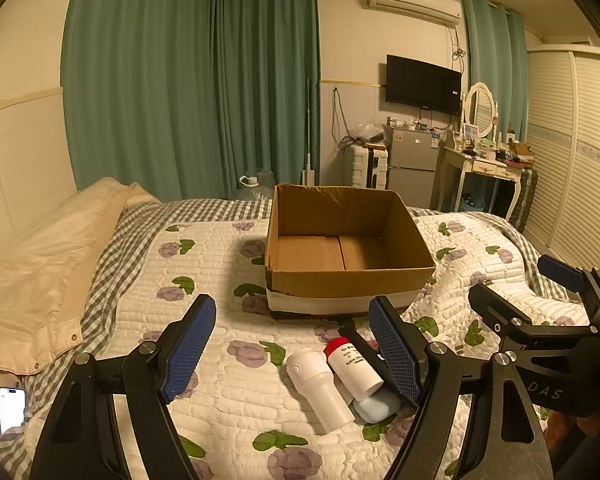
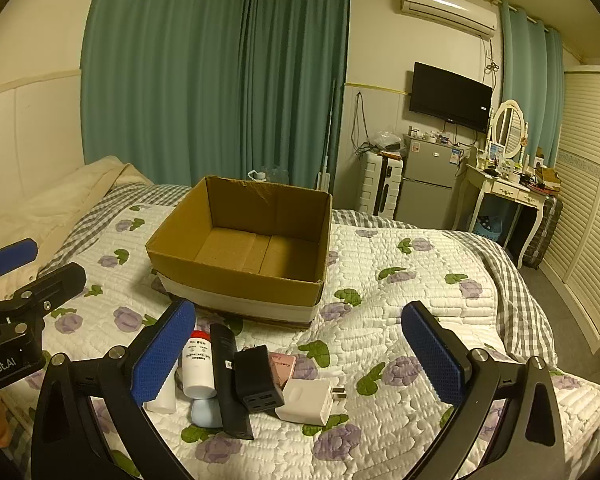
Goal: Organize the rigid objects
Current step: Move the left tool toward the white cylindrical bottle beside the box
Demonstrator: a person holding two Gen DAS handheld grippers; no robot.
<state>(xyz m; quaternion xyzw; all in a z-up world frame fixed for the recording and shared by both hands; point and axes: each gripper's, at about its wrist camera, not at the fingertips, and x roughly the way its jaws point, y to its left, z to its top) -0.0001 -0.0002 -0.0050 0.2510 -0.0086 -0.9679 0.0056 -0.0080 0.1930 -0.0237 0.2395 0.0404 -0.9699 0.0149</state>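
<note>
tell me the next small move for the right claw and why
Probably lower the right claw onto the white charger. Both claws are open and hold nothing, the cardboard box is empty, and the charger lies nearest that claw's open gap, at the edge of the pile on the quilt.

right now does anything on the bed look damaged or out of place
The cardboard box has no flaps left, and its left front rim edge is ragged, as if torn. A lit phone lies at the bed's left edge, apart from the pile. Nothing looks spilled.
</note>
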